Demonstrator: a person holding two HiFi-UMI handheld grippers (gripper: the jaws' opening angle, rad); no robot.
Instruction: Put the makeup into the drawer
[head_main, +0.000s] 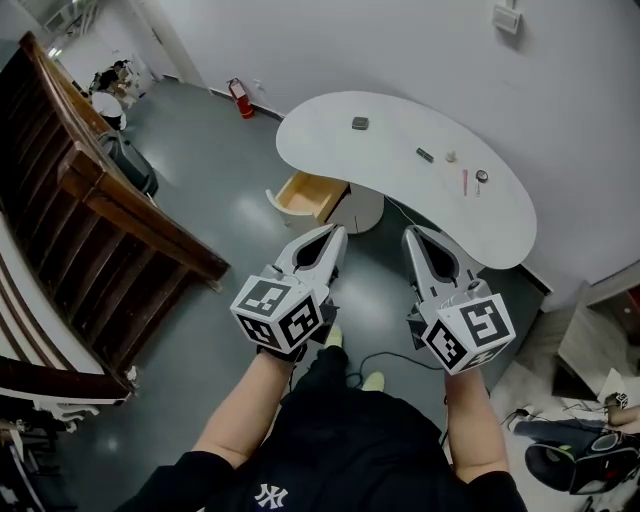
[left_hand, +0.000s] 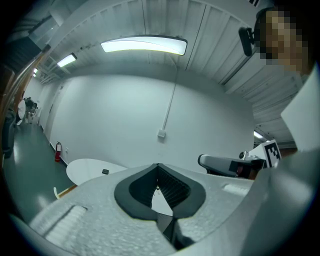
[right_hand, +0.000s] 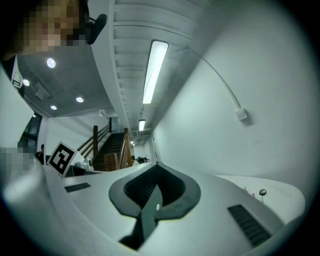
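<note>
Several small makeup items lie on a white curved table (head_main: 330, 135): a dark compact (head_main: 360, 123), a dark stick (head_main: 425, 154), a pink stick (head_main: 464, 181) and a round piece (head_main: 481, 176). Under the table's left part a wooden drawer (head_main: 305, 195) stands pulled open. Both grippers are held level over the floor, well short of the table. My left gripper (head_main: 338, 232) (left_hand: 158, 165) is shut and holds nothing. My right gripper (head_main: 410, 234) (right_hand: 156, 164) is also shut and holds nothing. The compact (left_hand: 105, 171) shows far off in the left gripper view, the round piece (right_hand: 262, 192) in the right gripper view.
A wooden stair banister (head_main: 110, 210) runs along the left. A red fire extinguisher (head_main: 241, 98) stands by the far wall. Bags and cables (head_main: 585, 455) lie on the floor at the lower right. The person's shoes (head_main: 372, 381) stand on grey floor.
</note>
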